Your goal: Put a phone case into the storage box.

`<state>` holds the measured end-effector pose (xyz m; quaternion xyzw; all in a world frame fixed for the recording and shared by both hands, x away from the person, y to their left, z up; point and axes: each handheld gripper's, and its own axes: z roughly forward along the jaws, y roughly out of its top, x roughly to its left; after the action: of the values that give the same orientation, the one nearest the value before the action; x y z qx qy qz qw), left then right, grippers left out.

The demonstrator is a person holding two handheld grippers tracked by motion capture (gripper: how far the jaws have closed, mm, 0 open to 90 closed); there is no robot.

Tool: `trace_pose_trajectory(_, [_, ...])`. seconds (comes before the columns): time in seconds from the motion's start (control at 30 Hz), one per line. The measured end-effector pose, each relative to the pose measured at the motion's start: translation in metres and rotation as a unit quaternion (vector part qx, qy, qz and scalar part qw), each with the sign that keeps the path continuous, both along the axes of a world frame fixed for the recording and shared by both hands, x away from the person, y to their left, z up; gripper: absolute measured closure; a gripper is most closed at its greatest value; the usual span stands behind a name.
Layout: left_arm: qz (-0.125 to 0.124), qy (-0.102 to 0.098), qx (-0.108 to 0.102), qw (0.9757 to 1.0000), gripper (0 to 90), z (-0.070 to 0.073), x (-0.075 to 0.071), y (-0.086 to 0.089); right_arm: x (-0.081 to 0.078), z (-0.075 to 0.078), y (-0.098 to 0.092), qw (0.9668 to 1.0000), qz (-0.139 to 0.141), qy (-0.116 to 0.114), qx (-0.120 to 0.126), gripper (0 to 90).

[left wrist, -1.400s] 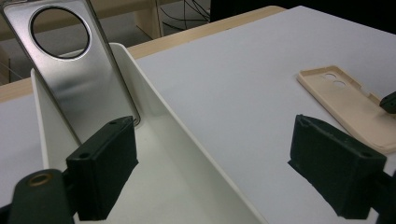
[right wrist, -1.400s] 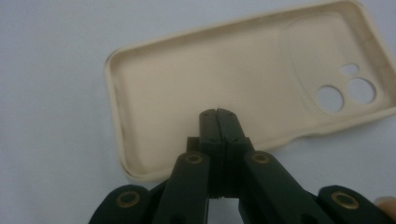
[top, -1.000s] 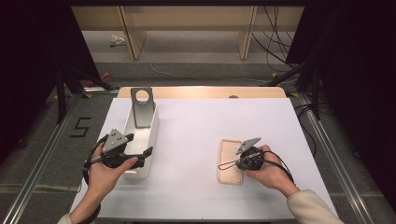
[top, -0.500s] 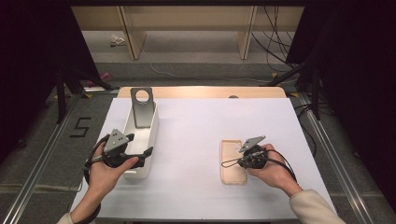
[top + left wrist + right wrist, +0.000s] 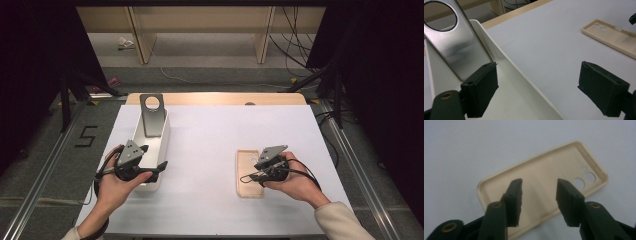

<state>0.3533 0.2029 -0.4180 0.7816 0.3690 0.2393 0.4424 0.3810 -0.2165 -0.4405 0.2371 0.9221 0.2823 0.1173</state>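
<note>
A beige phone case lies hollow side up on the white table cover, right of centre. My right gripper hovers just over it. Its jaws have just been opening and now stand apart above the case's inside, with nothing pressed between them. At the left stands a white tray with a metal stand that has a round hole leaning in its far end. My left gripper is open and straddles the tray's right wall: one jaw is inside, one over the table.
The metal stand rises close ahead of the left jaw. The phone case and a tip of the right gripper appear far right in the left gripper view. A wooden table edge runs along the back, with cables on the floor beyond.
The right gripper's jaws have parted over the phone case, which lies where it was. The left hand, its gripper and the tray have stayed put.
</note>
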Motion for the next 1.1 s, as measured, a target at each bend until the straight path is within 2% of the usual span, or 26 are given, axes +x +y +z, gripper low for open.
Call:
trace_pose_trajectory(0.17, [-0.001,0.002,0.001,1.0000,15.1,0.000,0.001,-0.003,-0.004,-0.001,0.000,0.9993,0.033,0.003,-0.018,38.4])
trace_pose_trajectory(0.43, [-0.005,0.002,0.003,1.0000,15.1,0.000,0.001,-0.005,-0.007,0.001,-0.002,0.9991,0.041,0.009,-0.011,27.5])
trace_pose_trajectory(0.57, [-0.004,0.003,0.004,1.0000,15.1,0.000,0.001,-0.005,-0.008,0.001,-0.001,0.9991,0.040,0.011,-0.009,24.9])
trace_pose_trajectory(0.73, [-0.007,0.003,0.004,1.0000,15.1,-0.002,0.000,-0.005,-0.008,0.000,0.001,0.9986,0.045,0.012,-0.023,23.8])
trace_pose_trajectory(0.93, [-0.006,0.003,0.002,1.0000,15.1,-0.002,-0.002,-0.002,-0.010,0.001,0.007,0.9966,0.066,0.011,-0.048,24.3])
trace_pose_trajectory(1.1, [-0.008,0.003,0.002,1.0000,15.1,-0.002,-0.002,-0.003,-0.013,0.001,0.013,0.9925,0.089,0.011,-0.083,27.6])
